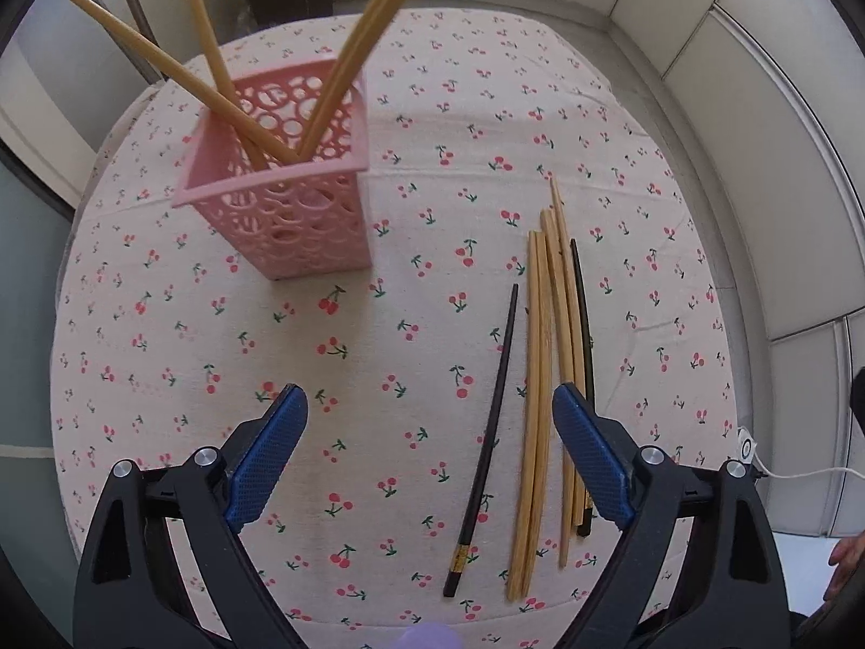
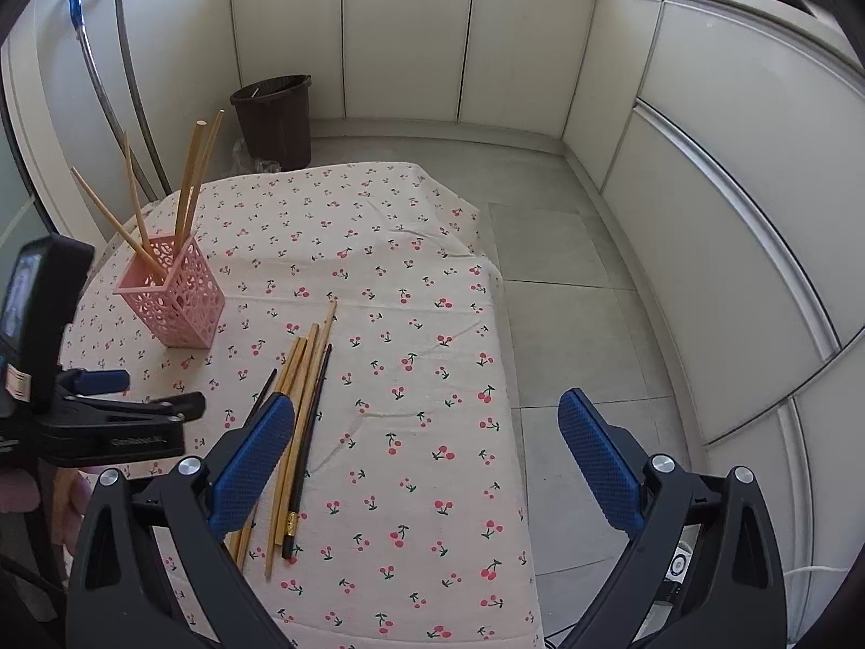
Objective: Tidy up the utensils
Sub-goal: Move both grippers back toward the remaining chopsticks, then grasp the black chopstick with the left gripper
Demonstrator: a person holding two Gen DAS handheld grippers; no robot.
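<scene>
Chopsticks (image 1: 546,389) lie loose in a bundle on the cherry-print cloth (image 1: 378,357) covering the counter, pale wooden ones side by side with two dark ones (image 1: 486,432) at the edges, while four more wooden ones already stand fanned out in the pink basket (image 1: 292,216) well apart from them. The left gripper (image 1: 430,405) hovers above the cloth with its blue pads spread wide and nothing between them; its right pad sits over the near part of the bundle. The right gripper (image 2: 427,422) is likewise wide apart and empty, its left pad over the same sticks, the other out past the counter's edge above the tiled floor. The sticks touch one another, so I judge that a pinch could catch two at once or roll a neighbour aside, perhaps toward the edge. The basket looks light and tall, and the leaning sticks in it crowd the opening; a careless drop-in might knock them or tip it. With both grippers near the same bundle, they could bump each other. A brown bin (image 2: 275,119) stands on the floor beyond the counter, with white cabinets (image 2: 411,38) behind.
</scene>
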